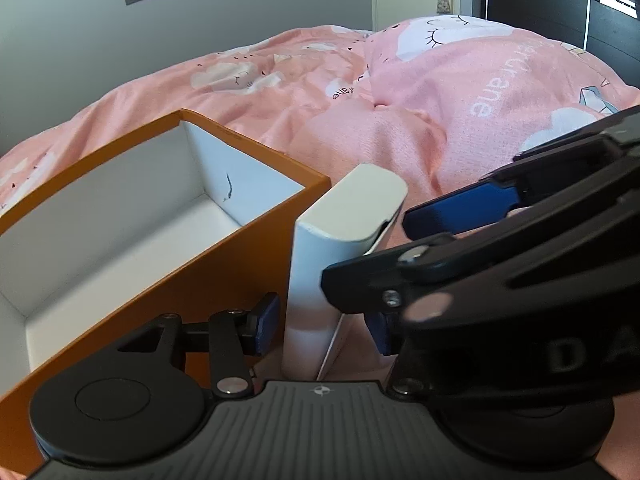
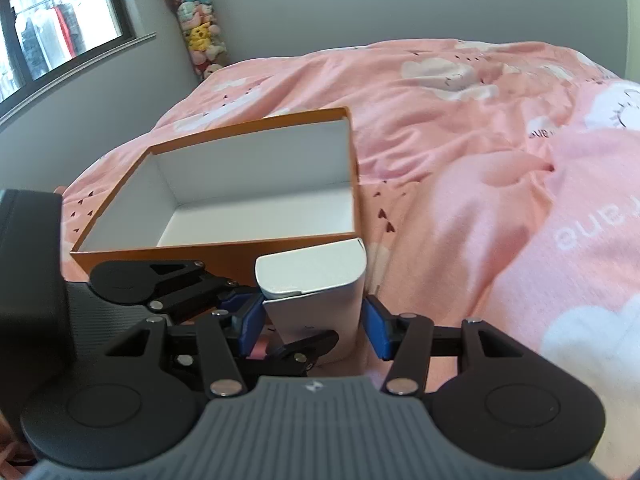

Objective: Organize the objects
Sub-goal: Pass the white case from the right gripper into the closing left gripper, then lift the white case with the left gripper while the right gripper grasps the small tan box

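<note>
Pink quilt (image 2: 460, 128) on a bed, grey walls; open orange box (image 2: 224, 248). White carton (image 2: 320, 300) stands between both spread, ungripping grippers (image 1: 324, 320) (image 2: 316, 326).

— Where did your left wrist camera sit?

— Low over the pink duvet (image 1: 400, 92), close behind the left gripper (image 1: 322, 322). You faced a grey wall and a door.

— And your right one?

— Just as low behind the right gripper (image 2: 314, 330), facing the window (image 2: 60, 20) corner. Both views shared the orange box (image 1: 240, 264) (image 2: 216, 254) and the upright white carton (image 1: 316, 248) (image 2: 320, 300) beside it, very near.
</note>
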Motion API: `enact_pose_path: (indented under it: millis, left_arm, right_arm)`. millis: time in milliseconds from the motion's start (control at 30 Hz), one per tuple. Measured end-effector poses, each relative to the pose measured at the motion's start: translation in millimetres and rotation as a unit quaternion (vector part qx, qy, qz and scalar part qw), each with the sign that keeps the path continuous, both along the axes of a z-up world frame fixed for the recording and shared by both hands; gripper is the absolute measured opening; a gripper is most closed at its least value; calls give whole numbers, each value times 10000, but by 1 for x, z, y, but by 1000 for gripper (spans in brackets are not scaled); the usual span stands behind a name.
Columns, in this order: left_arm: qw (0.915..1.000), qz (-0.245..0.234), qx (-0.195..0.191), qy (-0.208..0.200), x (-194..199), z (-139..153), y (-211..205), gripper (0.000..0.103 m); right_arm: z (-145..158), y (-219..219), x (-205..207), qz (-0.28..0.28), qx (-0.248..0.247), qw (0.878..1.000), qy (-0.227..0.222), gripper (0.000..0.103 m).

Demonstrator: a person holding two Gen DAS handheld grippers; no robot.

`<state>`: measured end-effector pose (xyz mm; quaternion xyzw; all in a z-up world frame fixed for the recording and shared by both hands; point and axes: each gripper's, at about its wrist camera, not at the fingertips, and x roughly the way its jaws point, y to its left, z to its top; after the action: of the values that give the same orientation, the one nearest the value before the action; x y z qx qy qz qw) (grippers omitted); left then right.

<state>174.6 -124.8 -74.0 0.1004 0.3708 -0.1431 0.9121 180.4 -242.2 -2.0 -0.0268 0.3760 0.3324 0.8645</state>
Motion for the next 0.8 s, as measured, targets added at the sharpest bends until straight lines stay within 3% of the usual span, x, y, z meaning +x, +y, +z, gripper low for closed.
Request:
enact_pose_path:
  millis: [333,467,667,800]
  left_arm:
    - [10000,6,-47,-23,-5,2,0,43]
    - [9999,88,-14,-106,-13,11,6,39]
    - [9986,338,-401,43,-20,26,24,37]
    - [9975,382,-589,-62,-32,41,34,36]
  right_arm:
    - [-1,-5,0,-96,-57,9999,-12,56]
    - [4,-9,-4,-127,-18,9999,-57,63]
    - [13,-25,-11,-355,-28,9993,-66,64]
    - [4,-25,-11,-207,-474,9986,84,64]
